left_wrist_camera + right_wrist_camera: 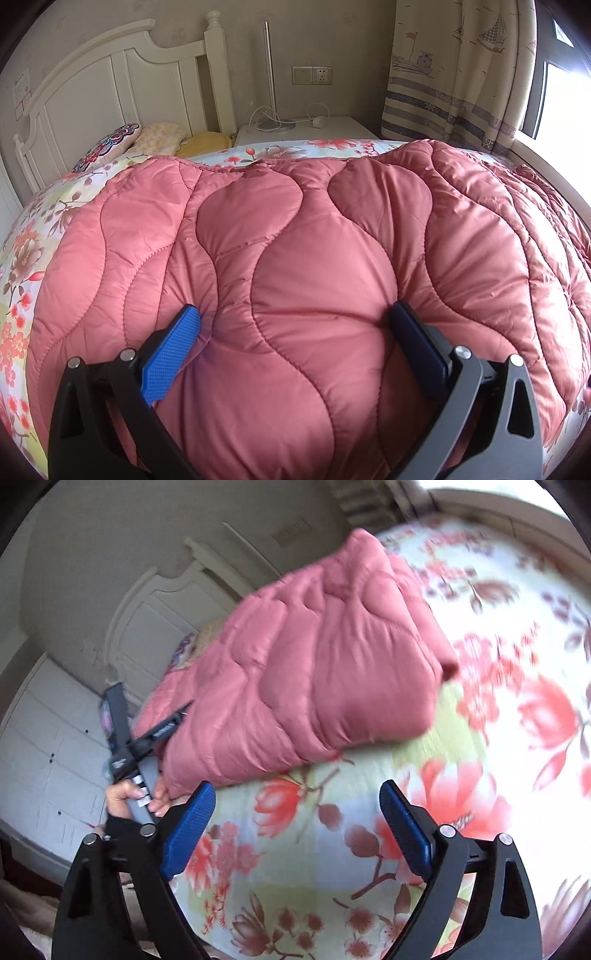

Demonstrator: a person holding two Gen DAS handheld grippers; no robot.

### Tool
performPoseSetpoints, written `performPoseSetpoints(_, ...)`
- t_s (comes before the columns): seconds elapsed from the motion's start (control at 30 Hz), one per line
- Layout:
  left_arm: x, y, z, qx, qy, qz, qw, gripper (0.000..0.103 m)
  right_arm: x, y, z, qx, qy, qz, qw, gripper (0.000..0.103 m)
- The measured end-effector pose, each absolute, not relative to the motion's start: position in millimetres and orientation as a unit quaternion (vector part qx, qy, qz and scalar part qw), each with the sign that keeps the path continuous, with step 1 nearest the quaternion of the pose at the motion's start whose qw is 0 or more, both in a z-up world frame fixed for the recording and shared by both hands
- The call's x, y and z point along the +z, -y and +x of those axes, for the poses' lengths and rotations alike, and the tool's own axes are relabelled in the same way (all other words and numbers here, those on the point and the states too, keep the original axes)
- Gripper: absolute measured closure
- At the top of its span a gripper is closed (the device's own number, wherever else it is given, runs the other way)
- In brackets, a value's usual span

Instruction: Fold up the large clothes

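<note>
The pink quilt (295, 258) lies folded on the flowery bed sheet (332, 849). The left gripper (295, 325) is spread wide and pushes down into it. The right gripper (297, 812) is open and holds nothing. Grab a thick edge, then fold slowly. No words can be read.

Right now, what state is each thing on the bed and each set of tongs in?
Pink quilt: folded into a thick bundle, lying on the bed.
Floral sheet: spread flat, bare beside the quilt.
Left tongs: jaws wide, pressed into the quilt, pads not clamping.
Right tongs: open, empty, above the sheet.
Pillows: stacked at the headboard.
</note>
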State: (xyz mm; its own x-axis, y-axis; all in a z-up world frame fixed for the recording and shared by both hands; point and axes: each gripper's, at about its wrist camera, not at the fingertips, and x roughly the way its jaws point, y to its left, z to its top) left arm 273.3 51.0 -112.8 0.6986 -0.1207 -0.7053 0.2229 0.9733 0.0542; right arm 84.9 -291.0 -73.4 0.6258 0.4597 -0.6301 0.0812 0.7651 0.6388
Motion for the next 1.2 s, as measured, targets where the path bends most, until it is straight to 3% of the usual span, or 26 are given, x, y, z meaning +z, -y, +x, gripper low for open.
performPoseSetpoints(0.13,-112.5,-53.6,275.1,-0.099,-0.38,0.062,0.918,0.002,-72.3,276.4,113.6,0.115,-0.402,0.334,0.844,0.016)
performPoseSetpoints(0.2,-112.6,-54.8,276.0,-0.102,-0.382,0.058,0.917,0.002,-70.9,266.0,140.6,0.119,-0.389,0.35,0.844,0.005)
performPoseSetpoints(0.33,-113.3,-55.5,276.6,-0.1,-0.384,0.057,0.916,0.002,-69.1,245.4,186.1,0.076,-0.351,0.364,0.859,0.004)
performPoseSetpoints(0.37,-113.2,-55.7,276.7,-0.097,-0.384,0.058,0.917,0.002,-69.1,242.4,191.7,0.061,-0.335,0.368,0.865,0.013)
performPoseSetpoints(0.4,-113.4,-55.3,276.3,-0.093,-0.384,0.057,0.917,0.002,-71.6,243.3,192.2,0.052,-0.322,0.382,0.865,0.032)
performPoseSetpoints(0.47,-113.0,-55.0,275.9,-0.09,-0.383,0.054,0.918,0.002,-78.5,255.3,188.1,0.049,-0.298,0.424,0.854,0.054)
performPoseSetpoints(0.5,-112.1,-54.4,274.5,-0.092,-0.383,0.055,0.918,0.002,-80.3,260.5,183.7,0.055,-0.287,0.438,0.85,0.062)
performPoseSetpoints(0.57,-104.0,-53.3,274.1,-0.093,-0.409,0.055,0.906,0.002,-74.6,264.5,173.5,0.068,-0.276,0.437,0.854,0.067)
performPoseSetpoints(0.67,-73.6,-48.9,279.2,-0.127,-0.447,0.016,0.885,0.002,-62.1,265.0,157.8,0.079,-0.265,0.409,0.87,0.067)
performPoseSetpoints(0.8,-27.5,-11.0,292.0,-0.121,-0.379,0.067,0.915,0.002,-57.3,279.9,143.1,0.081,-0.261,0.408,0.871,0.067)
performPoseSetpoints(0.97,-61.4,53.3,345.6,-0.078,-0.413,0.156,0.894,0.002,-49.6,294.9,131.9,0.077,-0.255,0.401,0.877,0.067)
performPoseSetpoints(1.07,-104.0,73.0,365.7,-0.095,-0.46,0.159,0.868,0.002,-40.2,294.8,126.3,0.076,-0.257,0.366,0.891,0.067)
performPoseSetpoints(1.2,-111.9,75.8,370.2,-0.107,-0.45,0.142,0.875,0.002,-28.2,284.4,123.3,0.074,-0.256,0.306,0.914,0.067)
